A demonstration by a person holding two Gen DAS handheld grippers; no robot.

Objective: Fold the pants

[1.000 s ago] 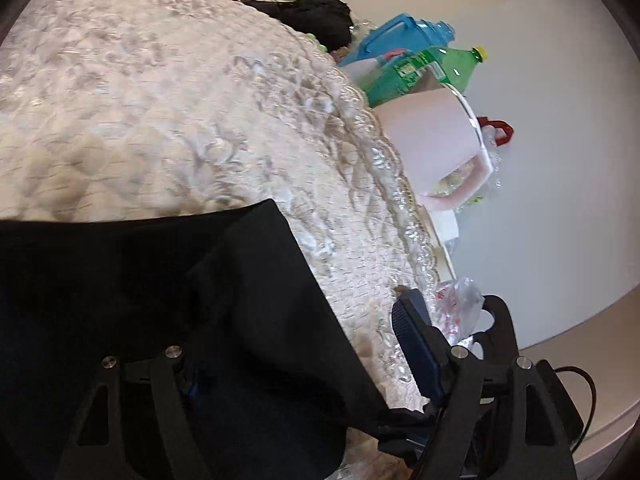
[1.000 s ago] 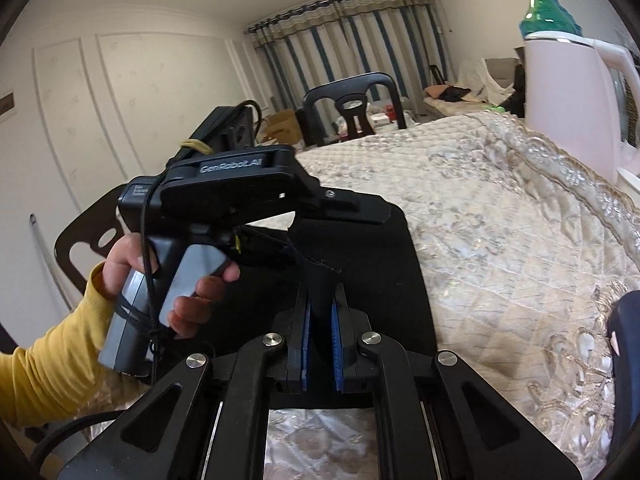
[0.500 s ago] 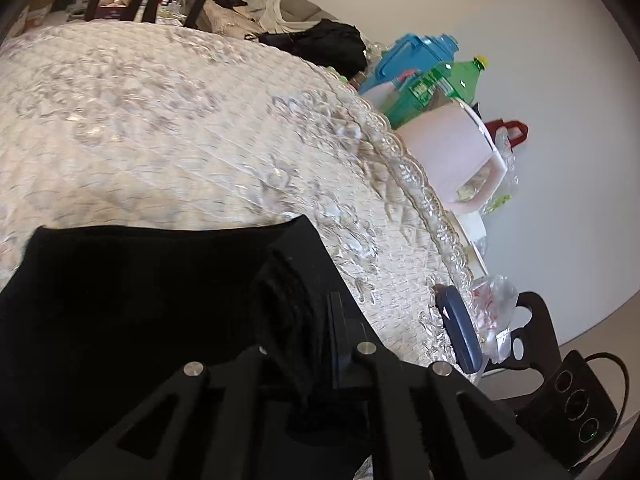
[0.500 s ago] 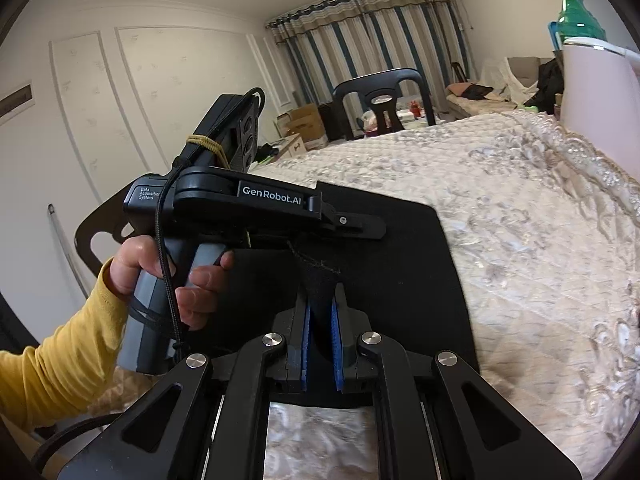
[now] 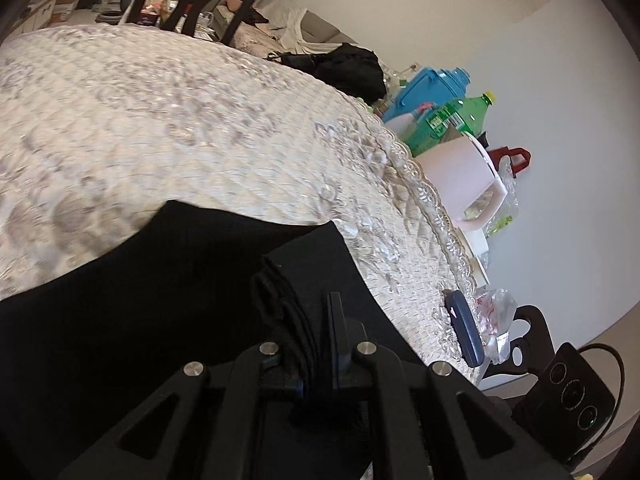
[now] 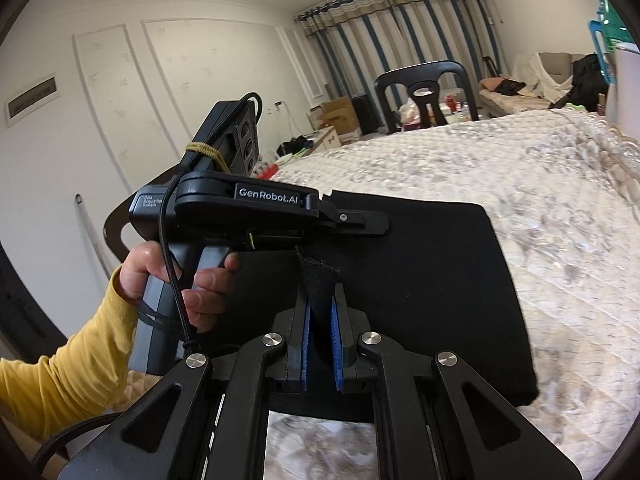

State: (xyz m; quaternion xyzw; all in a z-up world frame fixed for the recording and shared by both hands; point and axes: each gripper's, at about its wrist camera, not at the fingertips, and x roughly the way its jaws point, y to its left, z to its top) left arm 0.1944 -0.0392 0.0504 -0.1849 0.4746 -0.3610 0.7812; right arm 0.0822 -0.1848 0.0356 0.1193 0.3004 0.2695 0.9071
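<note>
The black pants (image 6: 432, 280) lie partly folded on a cream quilted cover (image 6: 560, 200). In the left wrist view the pants (image 5: 140, 300) fill the lower left, and my left gripper (image 5: 310, 320) is shut on a bunched edge of them. My right gripper (image 6: 320, 300) is shut on another raised fold of the black cloth, near the front edge. The left gripper (image 6: 360, 222) also shows in the right wrist view, held by a hand (image 6: 192, 276) in a yellow sleeve, just left of and beyond my right fingers.
A pink kettle (image 5: 460, 184), a green bottle (image 5: 452, 120) and a blue jug (image 5: 432, 88) crowd the cover's right edge. A dark blue flat object (image 5: 464, 328) lies at that edge. A black chair (image 6: 424, 92) stands beyond the far side, with boxes and curtains behind.
My left gripper has gone from wide open to shut on the pants' edge and has carried it across the cover. My right gripper stayed shut on its fold and shifted with it.
</note>
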